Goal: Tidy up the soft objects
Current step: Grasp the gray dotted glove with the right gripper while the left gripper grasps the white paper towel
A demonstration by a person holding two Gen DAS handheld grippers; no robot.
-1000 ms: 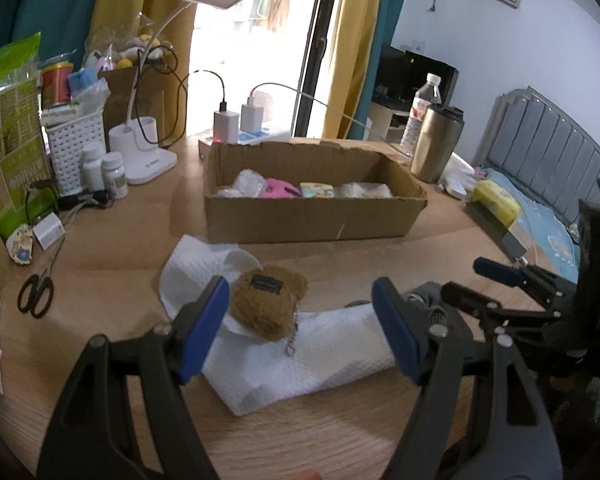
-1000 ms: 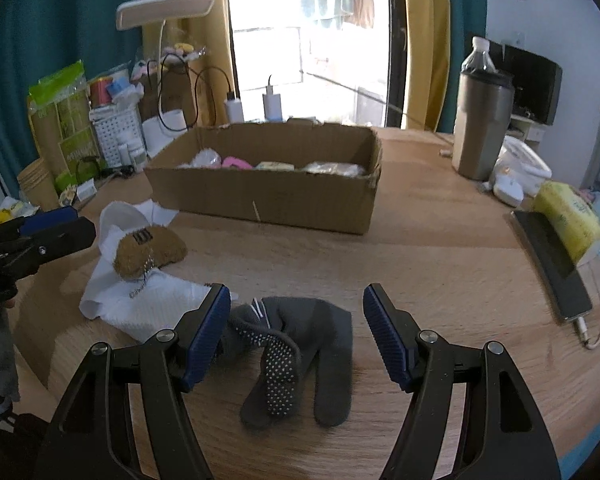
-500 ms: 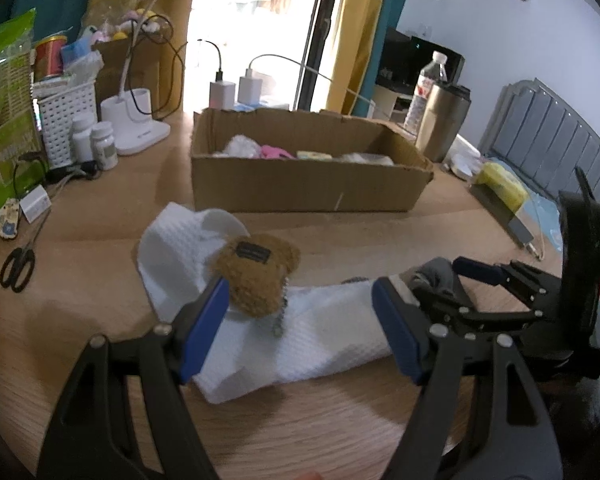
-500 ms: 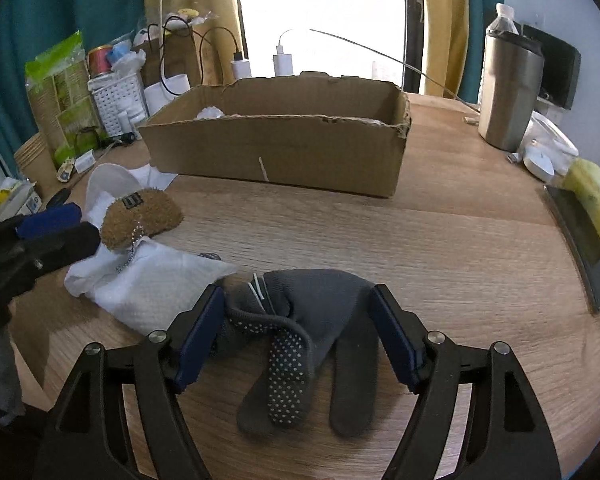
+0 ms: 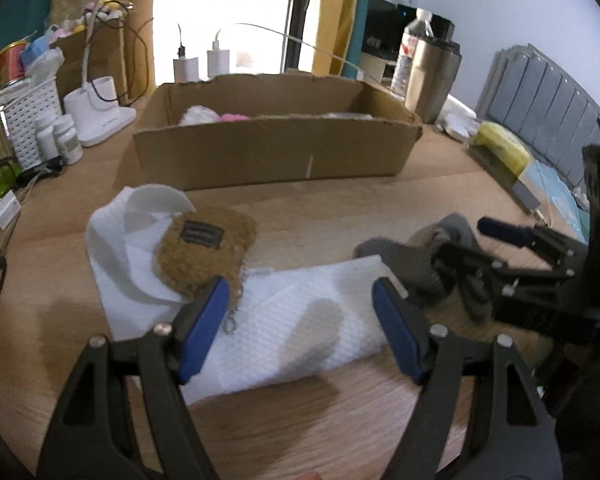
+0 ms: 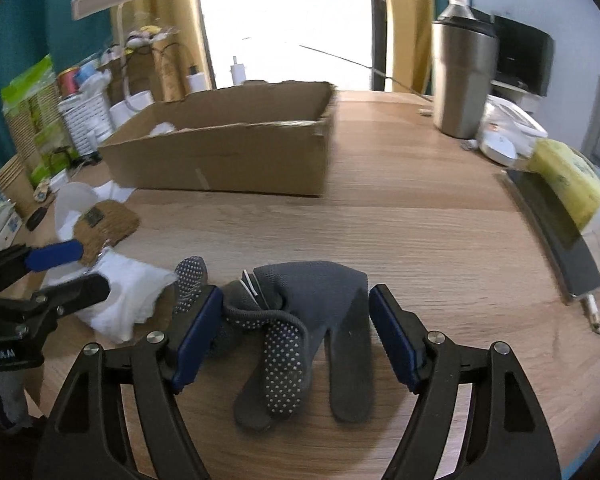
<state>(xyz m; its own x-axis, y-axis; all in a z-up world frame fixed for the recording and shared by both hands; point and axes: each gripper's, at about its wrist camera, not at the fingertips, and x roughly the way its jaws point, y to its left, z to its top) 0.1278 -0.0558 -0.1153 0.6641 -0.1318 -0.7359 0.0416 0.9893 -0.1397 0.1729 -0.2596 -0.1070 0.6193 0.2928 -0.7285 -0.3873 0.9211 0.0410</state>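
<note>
Both tools are hovering low over the wooden table [image 6: 420, 216], each lined up on its own soft thing, which looks like a way of taking two items in one go. The right gripper [image 6: 296, 330] is standing with its jaws spread wide, and the grey gloves [image 6: 300, 320] are lying in a crumpled heap directly between its blue pads [image 6: 392, 336], the dotted fingers trailing back toward the handle; the left pad seems to be just touching the cuff, though nothing is pinched. The left gripper [image 5: 300, 320] is likewise spread apart and gripping nothing, sitting above the white cloth [image 5: 300, 320], with the fuzzy brown pouch [image 5: 204, 252] just ahead of its left pad and its little chain dangling beside that pad. The pouch is resting on the cloth rather than on bare wood, so a closing pinch here may well catch cloth instead of pouch (I'd guess the tool needs to shift a little left and forward if the pouch is the target). Straight ahead of both tools, well beyond the items, the cardboard box [image 5: 268, 156] is sitting open-topped with some pale and pink soft things already inside, so that is presumably where these are meant to go. To the right of the right gripper, well clear, a steel tumbler [image 6: 460, 80] and a phone [image 6: 556, 232] are standing out of the way
</note>
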